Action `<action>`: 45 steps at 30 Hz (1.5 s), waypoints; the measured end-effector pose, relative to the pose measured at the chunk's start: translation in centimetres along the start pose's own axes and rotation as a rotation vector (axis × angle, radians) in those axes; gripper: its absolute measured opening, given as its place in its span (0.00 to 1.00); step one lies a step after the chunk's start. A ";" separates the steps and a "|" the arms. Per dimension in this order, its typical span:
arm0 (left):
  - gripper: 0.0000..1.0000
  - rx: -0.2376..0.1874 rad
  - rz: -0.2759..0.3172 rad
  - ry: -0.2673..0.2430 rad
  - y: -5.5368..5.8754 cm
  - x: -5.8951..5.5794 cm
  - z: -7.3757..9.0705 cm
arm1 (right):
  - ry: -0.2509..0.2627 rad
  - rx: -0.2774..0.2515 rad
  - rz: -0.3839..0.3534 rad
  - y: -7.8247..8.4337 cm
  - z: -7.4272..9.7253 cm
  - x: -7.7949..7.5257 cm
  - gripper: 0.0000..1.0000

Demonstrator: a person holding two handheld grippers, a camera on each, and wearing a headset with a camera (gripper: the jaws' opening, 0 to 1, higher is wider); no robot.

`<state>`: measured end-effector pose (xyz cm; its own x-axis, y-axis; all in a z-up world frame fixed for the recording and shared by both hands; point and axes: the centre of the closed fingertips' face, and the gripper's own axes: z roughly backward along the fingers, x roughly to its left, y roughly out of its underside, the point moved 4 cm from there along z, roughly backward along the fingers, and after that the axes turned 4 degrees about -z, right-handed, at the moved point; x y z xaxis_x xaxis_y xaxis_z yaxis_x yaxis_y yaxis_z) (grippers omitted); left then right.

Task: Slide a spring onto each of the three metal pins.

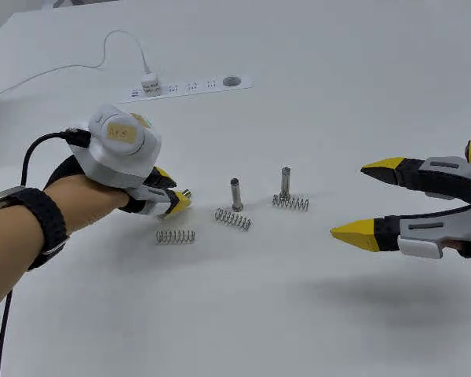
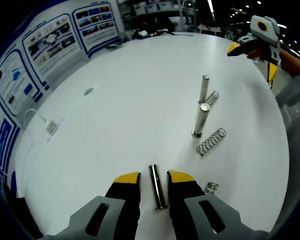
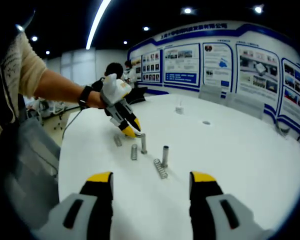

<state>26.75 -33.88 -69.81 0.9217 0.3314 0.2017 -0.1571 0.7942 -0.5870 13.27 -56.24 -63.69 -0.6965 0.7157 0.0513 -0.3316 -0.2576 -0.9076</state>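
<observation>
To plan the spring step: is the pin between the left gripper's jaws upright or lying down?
Lying down: the pin lies flat on the table.

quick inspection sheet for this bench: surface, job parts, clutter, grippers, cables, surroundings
surface: white table, plain and flat
job's things: left upright pin and right upright pin stand on the table. The third pin lies between the left gripper's jaws. The left spring, middle spring and right spring lie loose, none on a pin
clutter: nothing seen
grippers: left gripper is low at the table, jaws close beside the third pin, grip unclear. The right gripper is wide open and holds nothing
cables: black cable runs from the left gripper. A power strip holds a white corded plug
surroundings: poster boards on the wall
</observation>
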 end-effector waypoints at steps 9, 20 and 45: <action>0.14 0.041 0.024 0.009 -0.2 0.4 -0.4 | 0.004 -0.013 -0.009 0.0 0.2 -0.2 0.63; 0.09 0.090 0.057 0.031 -0.2 0.1 -0.8 | 0.013 -0.018 -0.016 0.0 0.4 -0.2 0.63; 0.07 0.105 0.092 0.007 0.0 0.3 -0.1 | 0.023 0.024 0.021 -0.8 0.3 0.2 0.63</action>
<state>27.03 -33.79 -69.85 0.9041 0.4017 0.1455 -0.2765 0.8098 -0.5175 13.20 -56.07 -62.87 -0.6884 0.7250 0.0224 -0.3323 -0.2877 -0.8982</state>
